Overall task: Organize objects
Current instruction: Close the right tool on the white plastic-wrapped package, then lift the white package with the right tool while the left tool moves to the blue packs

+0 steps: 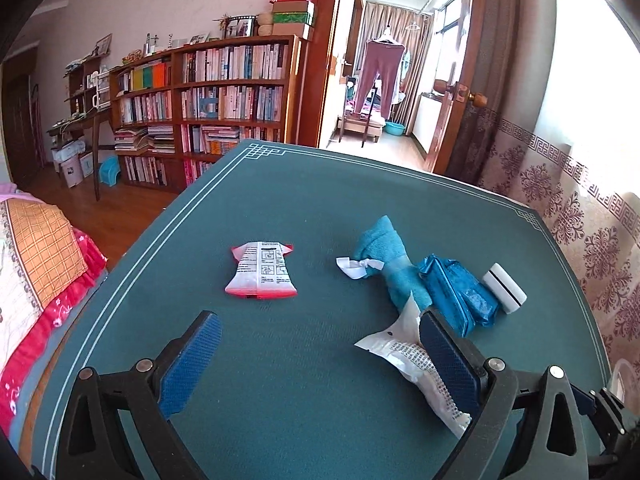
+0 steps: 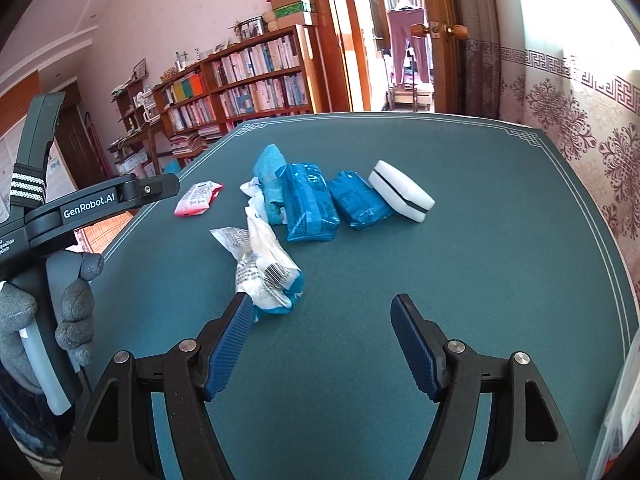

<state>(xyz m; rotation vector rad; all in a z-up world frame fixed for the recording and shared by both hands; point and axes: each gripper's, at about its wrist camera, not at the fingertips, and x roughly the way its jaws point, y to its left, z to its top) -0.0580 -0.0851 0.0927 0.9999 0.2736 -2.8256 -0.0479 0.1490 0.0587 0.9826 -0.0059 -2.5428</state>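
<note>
green table (image 2: 480, 280) holds blue packets (image 2: 310, 204); both grippers' jaws apart.

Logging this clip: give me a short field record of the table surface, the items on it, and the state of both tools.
surface: green mat
items: red-and-white packet, teal towel, two blue packs, white case, crumpled white wrapper
layout: red-and-white packet apart; the rest clustered
left tool: open, nothing gripped
right tool: open, nothing gripped
left hand: grey glove
</note>
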